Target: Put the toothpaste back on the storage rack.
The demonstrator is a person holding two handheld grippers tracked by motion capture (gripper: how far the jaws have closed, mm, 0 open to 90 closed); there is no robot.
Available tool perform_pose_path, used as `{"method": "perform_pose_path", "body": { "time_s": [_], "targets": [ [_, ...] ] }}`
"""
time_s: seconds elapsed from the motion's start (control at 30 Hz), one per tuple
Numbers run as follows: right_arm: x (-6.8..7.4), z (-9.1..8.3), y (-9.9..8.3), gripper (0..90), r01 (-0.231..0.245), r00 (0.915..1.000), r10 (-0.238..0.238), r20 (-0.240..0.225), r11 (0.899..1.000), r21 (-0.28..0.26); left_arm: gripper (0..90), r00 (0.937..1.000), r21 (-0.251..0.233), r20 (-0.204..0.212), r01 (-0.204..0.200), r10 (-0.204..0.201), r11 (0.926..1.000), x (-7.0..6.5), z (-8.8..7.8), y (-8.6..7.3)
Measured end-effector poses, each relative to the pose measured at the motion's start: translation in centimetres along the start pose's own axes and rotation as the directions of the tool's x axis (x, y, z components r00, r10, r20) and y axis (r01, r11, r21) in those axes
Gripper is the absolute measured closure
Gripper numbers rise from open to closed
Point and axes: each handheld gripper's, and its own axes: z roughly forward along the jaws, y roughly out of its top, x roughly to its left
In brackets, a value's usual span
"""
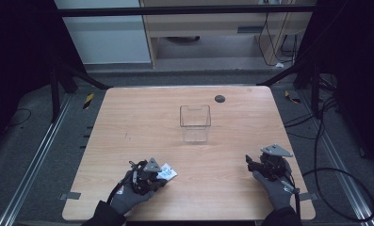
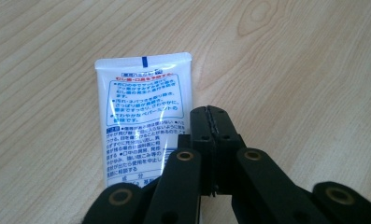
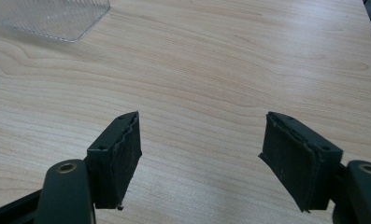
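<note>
The wooden table point(image 1: 128, 117) carries a clear plastic container point(image 1: 194, 123), which stands upright and open near the middle, well apart from both hands. I judge that the work in hand is to bring the white tube point(image 2: 141, 116) into this container.

The tube, printed with blue and red text, lies flat on the table near the front edge on the left side, with its crimped end pointing away from the left gripper point(image 2: 214, 114). This gripper has its jaws pressed together with no gap. They sit just beside the right edge of the tube and seem to hold nothing, though the lower part of the tube is hidden under the jaws.

The right gripper point(image 3: 199, 154) rests at the front right with its jaws spread wide over bare wood.

To do the step well, the left jaws should open, shift sideways over the tube body and close across its width, not on the thin crimped end.
</note>
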Motion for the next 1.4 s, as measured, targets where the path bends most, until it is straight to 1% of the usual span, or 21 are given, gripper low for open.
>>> {"method": "perform_pose_path", "body": {
  "time_s": [0.13,0.17,0.33,0.4,0.47,0.6,0.63,0.67,0.77,0.83,0.9,0.97,1.07,1.17,1.2,1.23,1.27,1.3,1.37,1.4],
  "targets": [
    [0.0,0.0,0.0,27.9,-0.002,1.0,0.002,0.0,1.0,0.002,89.5,1.0,-0.004,-0.008,0.005,-0.005,1.0,0.1,0.0,0.0],
    [0.0,0.0,0.0,27.9,-0.002,1.0,0.002,0.001,1.0,0.002,89.5,0.9998,-0.009,-0.015,0.013,-0.013,0.9999,0.3,0.0,0.0],
    [0.0,0.0,0.0,27.9,0.0,1.0,0.0,0.001,1.0,0.002,89.5,0.9993,-0.012,-0.031,0.022,-0.022,0.9997,0.6,-0.1,0.0],
    [0.0,0.0,0.0,27.9,-0.001,1.0,0.001,0.0,1.0,0.003,89.3,0.9987,-0.025,-0.042,0.026,-0.027,0.9993,0.7,-0.3,0.1],
    [0.0,0.0,0.0,27.9,0.0,1.0,0.0,-0.001,1.0,0.001,88.4,0.9985,-0.037,-0.045,0.031,-0.033,0.9988,0.7,-0.7,0.1],
    [-0.1,0.0,0.0,28.0,-0.001,1.0,0.001,-0.003,1.0,0.003,85.6,0.9973,-0.083,-0.045,0.053,-0.057,0.9951,1.1,-1.9,0.3],
    [-0.1,0.1,0.0,28.0,-0.001,1.0,0.001,-0.003,1.0,0.004,84.8,0.9973,-0.083,-0.045,0.053,-0.057,0.9951,1.1,-1.9,0.3],
    [-0.1,0.1,0.0,27.9,-0.001,1.0,0.001,-0.004,1.0,0.004,83.9,0.9952,-0.104,-0.066,0.065,-0.072,0.9924,1.3,-2.7,0.5],
    [-0.1,0.0,0.0,27.9,-0.004,1.0,0.004,-0.005,1.0,0.004,80.4,0.9904,-0.141,-0.085,0.096,-0.108,0.9854,1.8,-3.8,0.6],
    [-0.2,0.0,-0.1,27.9,-0.007,1.0,0.007,-0.005,1.0,0.003,77.1,0.9866,-0.151,-0.099,0.114,-0.129,0.982,2.2,-4.5,0.8],
    [-0.2,0.0,-0.1,27.9,-0.007,1.0,0.007,-0.004,1.0,0.003,73.7,0.983,-0.163,-0.114,0.125,-0.144,0.9788,2.5,-5.1,0.8],
    [-0.2,0.0,-0.1,27.9,-0.006,1.0,0.006,-0.003,1.0,0.003,69.6,0.9821,-0.161,-0.115,0.13,-0.149,0.9785,2.7,-5.5,0.9],
    [-0.2,0.0,-0.1,27.9,-0.007,1.0,0.007,-0.003,1.0,0.006,65.2,0.98,-0.173,-0.123,0.134,-0.157,0.9758,2.9,-5.9,1.1],
    [-0.2,0.1,-0.1,27.8,-0.004,1.0,0.004,-0.002,1.0,0.009,60.4,0.9764,-0.169,-0.136,0.144,-0.168,0.975,3.1,-6.2,1.3],
    [-0.2,0.1,-0.1,27.8,-0.004,1.0,0.004,-0.002,1.0,0.009,58.3,0.9764,-0.169,-0.136,0.144,-0.168,0.975,3.1,-6.2,1.3],
    [-0.2,0.1,-0.1,27.7,-0.007,1.0,0.007,-0.001,1.0,0.011,56.0,0.973,-0.16,-0.147,0.154,-0.178,0.975,3.2,-6.3,1.4],
    [-0.2,0.1,-0.1,27.7,-0.007,1.0,0.007,-0.002,1.0,0.012,53.8,0.973,-0.16,-0.147,0.154,-0.178,0.975,3.2,-6.3,1.4],
    [-0.2,0.1,-0.1,27.6,-0.007,1.0,0.007,-0.001,1.0,0.012,51.6,0.9714,-0.152,-0.152,0.159,-0.182,0.9756,3.4,-6.2,1.5],
    [-0.2,0.1,-0.1,27.5,-0.007,1.0,0.007,0.002,1.0,0.012,47.6,0.9712,-0.133,-0.155,0.161,-0.181,0.978,3.5,-6.0,1.5],
    [-0.1,0.2,-0.1,27.5,-0.004,1.0,0.004,0.005,1.0,0.016,46.2,0.9698,-0.121,-0.154,0.171,-0.189,0.9777,3.6,-5.9,1.5]
  ]
}}
